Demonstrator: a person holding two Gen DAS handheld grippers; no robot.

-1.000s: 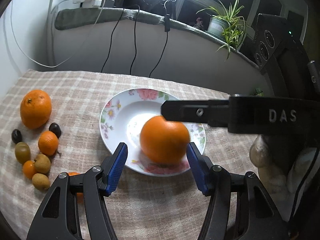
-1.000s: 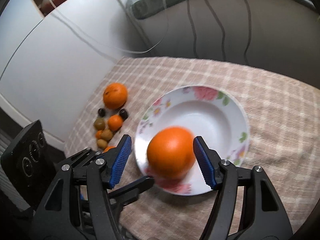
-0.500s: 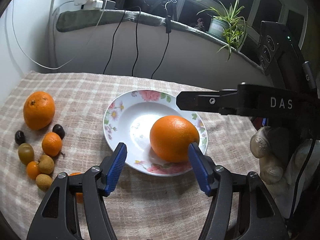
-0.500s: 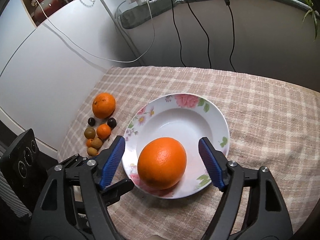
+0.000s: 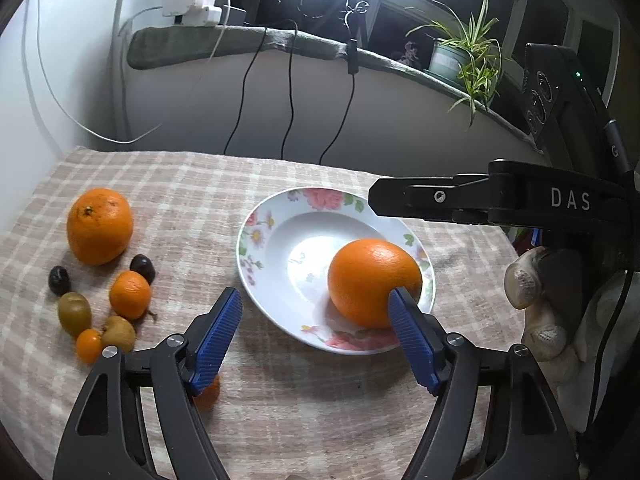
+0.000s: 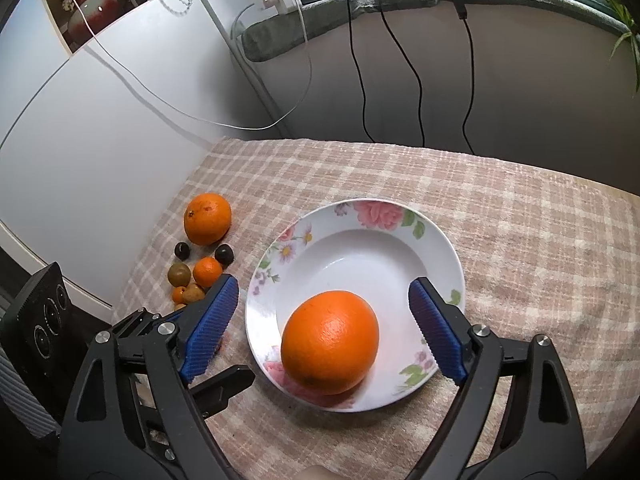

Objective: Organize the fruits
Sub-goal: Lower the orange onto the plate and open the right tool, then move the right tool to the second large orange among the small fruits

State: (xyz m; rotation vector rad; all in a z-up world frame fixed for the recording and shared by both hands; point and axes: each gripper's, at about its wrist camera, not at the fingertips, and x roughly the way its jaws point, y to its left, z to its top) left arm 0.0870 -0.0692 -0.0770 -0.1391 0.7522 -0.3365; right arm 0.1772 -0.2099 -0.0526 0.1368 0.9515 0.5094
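A big orange (image 5: pixel 374 282) (image 6: pixel 330 348) lies in the white flowered plate (image 5: pixel 260 240) (image 6: pixel 400 220), on its near side. My right gripper (image 6: pixel 324 330) is open and empty, raised above the orange with its blue pads wide on either side. My left gripper (image 5: pixel 316 336) is open and empty, low over the plate's near-left rim. A second big orange (image 5: pixel 99 226) (image 6: pixel 207 219) sits on the cloth at the left, with a small tangerine (image 5: pixel 130 295) (image 6: pixel 207 271), dark plums and small greenish fruits around it.
The checked tablecloth (image 5: pixel 320 420) covers the table, which ends at a white wall on the left. Cables hang from the sill behind. A potted plant (image 5: pixel 460 56) stands on the sill. The right gripper's arm (image 5: pixel 500 200) crosses the left wrist view above the plate.
The right gripper has let go of the big orange, opened wide and lifted back. The orange now rests in the plate. The left gripper has shifted left and back a little.
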